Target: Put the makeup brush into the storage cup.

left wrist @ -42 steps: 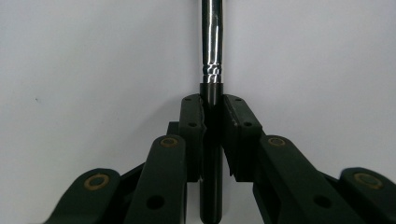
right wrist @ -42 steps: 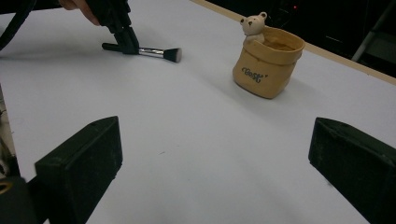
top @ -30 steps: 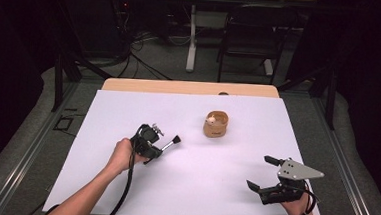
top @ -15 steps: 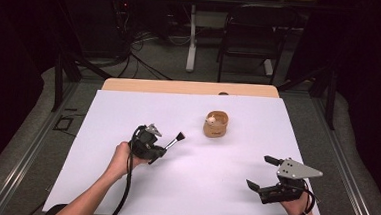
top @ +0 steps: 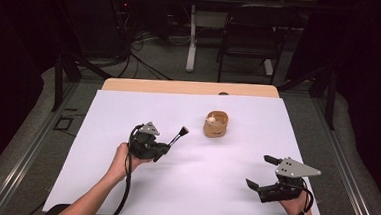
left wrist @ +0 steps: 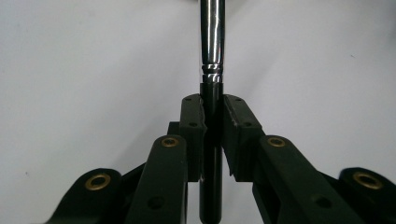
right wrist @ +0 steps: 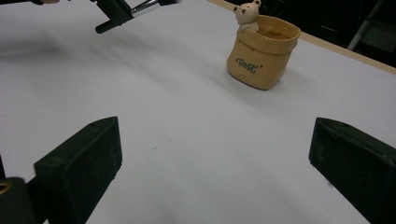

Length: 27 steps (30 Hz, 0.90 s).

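Note:
A brush (top: 175, 138) with a black handle and a silver ferrule (left wrist: 212, 46) is clamped in my left gripper (top: 162, 149), left of the table's middle. Its dark head points up and right toward a tan sack-shaped pot (top: 216, 125). In the left gripper view the pads (left wrist: 192, 121) of that gripper (left wrist: 212, 109) press on the handle from both sides. The pot (right wrist: 261, 56) has a small bear figure on its rim. My right gripper (top: 258, 170) rests open at the near right, with nothing between the fingers of the gripper (right wrist: 217, 154).
A white sheet (top: 102, 122) covers the table, whose wooden far edge (top: 189, 87) shows beyond it. A dark chair (top: 248, 36) and cables on the floor lie past the table. The left gripper with the brush (right wrist: 144, 7) appears at the top left of the right gripper view.
The left hand has shifted slightly and turned, so the brush head has swung a little up and away toward the pot. The right gripper has stayed put.

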Tool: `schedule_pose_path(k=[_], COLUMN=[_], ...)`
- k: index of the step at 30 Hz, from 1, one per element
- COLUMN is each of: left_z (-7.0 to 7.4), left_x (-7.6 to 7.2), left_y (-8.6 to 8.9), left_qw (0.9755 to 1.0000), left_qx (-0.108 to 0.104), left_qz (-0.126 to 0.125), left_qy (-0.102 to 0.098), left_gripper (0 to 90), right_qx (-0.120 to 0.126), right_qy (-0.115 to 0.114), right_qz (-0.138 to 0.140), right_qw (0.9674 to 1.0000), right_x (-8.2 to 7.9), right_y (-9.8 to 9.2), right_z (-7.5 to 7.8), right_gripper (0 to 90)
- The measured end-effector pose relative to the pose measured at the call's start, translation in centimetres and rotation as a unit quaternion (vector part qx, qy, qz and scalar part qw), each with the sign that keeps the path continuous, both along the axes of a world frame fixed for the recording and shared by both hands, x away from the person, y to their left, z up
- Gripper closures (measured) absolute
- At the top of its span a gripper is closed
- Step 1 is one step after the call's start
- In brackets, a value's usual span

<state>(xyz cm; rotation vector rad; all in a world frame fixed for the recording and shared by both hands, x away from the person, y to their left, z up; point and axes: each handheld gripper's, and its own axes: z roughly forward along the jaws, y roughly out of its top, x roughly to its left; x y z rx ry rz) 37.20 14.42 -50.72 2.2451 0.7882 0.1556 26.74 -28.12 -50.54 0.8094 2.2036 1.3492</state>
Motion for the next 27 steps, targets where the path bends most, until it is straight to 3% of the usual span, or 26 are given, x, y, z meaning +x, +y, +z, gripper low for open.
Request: schedule_pose_path(k=[11, 19, 22, 27], left_z=[0.0, 0.4, 0.5, 0.4], left_x=[-0.4, -1.2, -1.4, -1.7], left_y=[-1.3, -2.4, -2.6, -3.2], left_qw=[0.9988, 0.9939, 0.9921, 0.9907], left_qx=[-0.027, -0.069, -0.076, -0.082], left_qz=[-0.016, -0.041, -0.041, -0.044], left_qy=[-0.037, -0.075, -0.092, -0.1], left_gripper=[79.0, 79.0, 79.0, 79.1], right_qx=[-0.001, 0.013, 0.014, 0.017], right_qy=[0.001, 0.012, 0.01, 0.009], right_qz=[-0.01, -0.03, -0.036, -0.046], right_qw=[1.0, 0.9994, 0.9992, 0.9987], right_x=[0.2, 0.6, 0.5, 0.5], right_y=[-0.1, -0.1, -0.2, 0.0], right_z=[0.0, 0.1, 0.2, 0.3], right_gripper=[1.5, 0.7, 1.0, 1.2])
